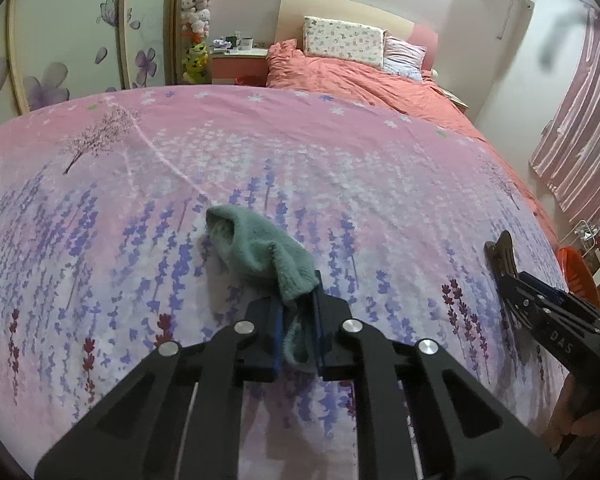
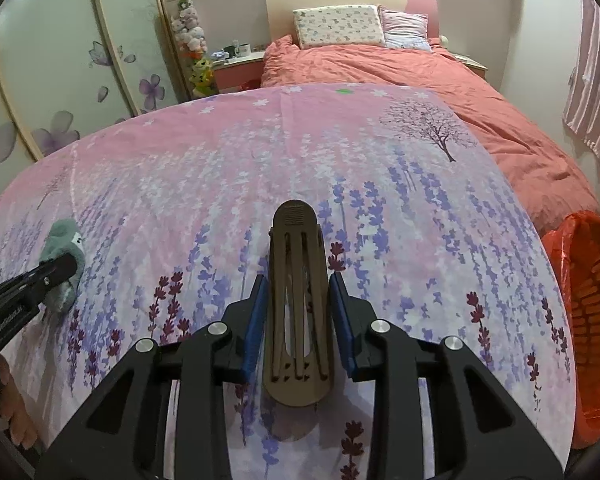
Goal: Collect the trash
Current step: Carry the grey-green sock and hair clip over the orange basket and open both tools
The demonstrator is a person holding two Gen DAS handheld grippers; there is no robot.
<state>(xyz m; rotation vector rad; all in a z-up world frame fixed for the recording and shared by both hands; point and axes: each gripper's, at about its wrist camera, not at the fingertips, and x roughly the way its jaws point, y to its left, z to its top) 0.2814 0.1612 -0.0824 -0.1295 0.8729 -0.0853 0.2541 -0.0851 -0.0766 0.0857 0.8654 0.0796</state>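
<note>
Teal fleece, a sock-like soft item (image 1: 256,252), lies on the pink lavender-print bedspread (image 1: 300,152) in the left wrist view. Its near end sits between the blue pads of the left tool (image 1: 298,336), and the jaws stand narrow, pinching that end. The long axis of the item runs from the tool away and to the left, so the bulk of it still rests on the bed beyond the fingertips. At the right edge of this view the right tool appears with a dark clip in it, well apart from the fleece.

In the right wrist view, a brown slotted hair clip (image 2: 298,300) stands between the blue pads of the right tool (image 2: 302,322). The jaws are partly closed around its sides; whether the pads actually press on it cannot be told. Its long axis points straight away from the tool, rounded tip far. An orange-lined basket (image 2: 592,300) sits off the right edge of the bed, near this tool and well apart from the left tool (image 2: 66,268). Judgement: the right hand is the nearer to that basket, so its item has the shorter carry, rightward.
</note>
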